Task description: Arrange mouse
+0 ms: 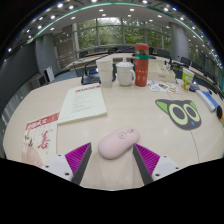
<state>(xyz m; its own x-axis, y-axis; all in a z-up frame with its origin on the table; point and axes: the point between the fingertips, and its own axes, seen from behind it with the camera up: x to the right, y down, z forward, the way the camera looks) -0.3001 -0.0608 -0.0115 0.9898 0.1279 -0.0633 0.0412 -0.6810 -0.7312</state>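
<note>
A pale pink computer mouse (117,142) lies on the beige table (120,110), between the tips of my two fingers. My gripper (112,158) is open. The magenta pads (78,156) stand wide on either side of the mouse, with a gap at each side. The mouse rests on the table on its own. A dark mouse mat (181,112) with a green cartoon cat face lies on the table beyond and to the right of the fingers.
A white booklet (82,103) and a red-and-white leaflet (38,135) lie to the left. At the far side stand a white jug (105,71), a white mug (125,73), a red canister (142,64) and small bottles (186,79). Office chairs stand behind.
</note>
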